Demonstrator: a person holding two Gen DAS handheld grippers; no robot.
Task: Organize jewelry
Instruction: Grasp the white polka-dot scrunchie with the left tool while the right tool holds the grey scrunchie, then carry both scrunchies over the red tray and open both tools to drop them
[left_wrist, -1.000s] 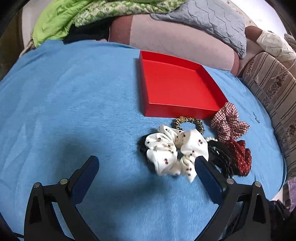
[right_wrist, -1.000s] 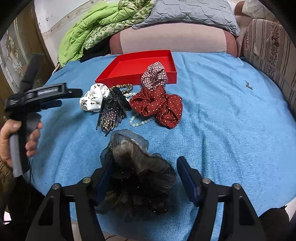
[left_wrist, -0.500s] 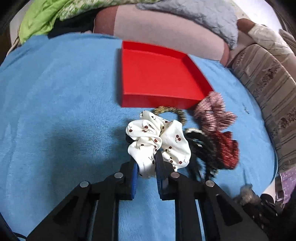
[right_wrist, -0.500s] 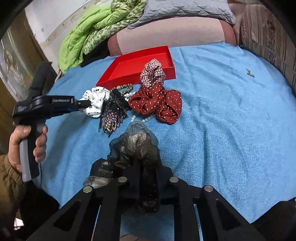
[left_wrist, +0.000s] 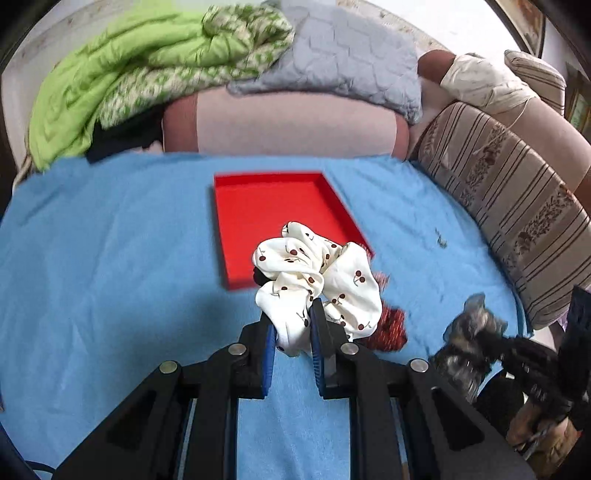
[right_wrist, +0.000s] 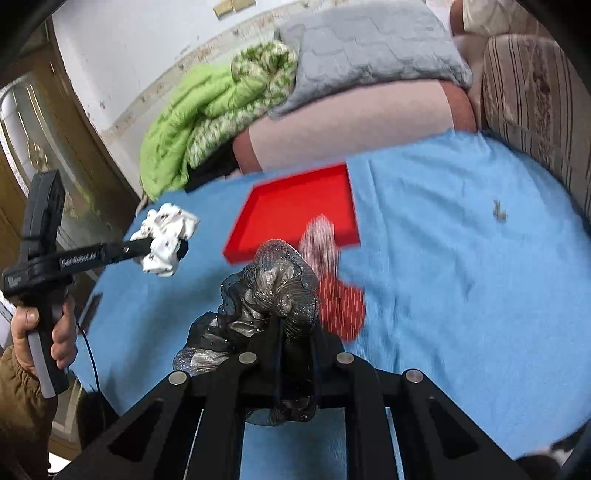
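My left gripper (left_wrist: 291, 317) is shut on a white cherry-print scrunchie (left_wrist: 317, 273) and holds it above the blue cloth, in front of the empty red tray (left_wrist: 273, 210). My right gripper (right_wrist: 295, 332) is shut on a grey-black mesh scrunchie (right_wrist: 269, 291), also lifted. In the right wrist view the left gripper (right_wrist: 147, 243) with the white scrunchie (right_wrist: 166, 236) is at the left, near the red tray (right_wrist: 295, 206). A red dotted scrunchie (right_wrist: 343, 306) and a checked scrunchie (right_wrist: 319, 240) lie on the cloth near the tray's front edge.
The blue cloth (left_wrist: 92, 258) covers the table. A pink cushion (left_wrist: 295, 125), green blanket (left_wrist: 110, 81) and grey quilt (left_wrist: 343, 62) lie behind it. A striped sofa arm (left_wrist: 517, 206) is to the right. A small dark item (right_wrist: 498, 212) lies on the cloth at right.
Both grippers closed on their scrunchies and lifted them off the cloth. The left one has carried the white scrunchie up toward the tray; the right has raised the mesh scrunchie.
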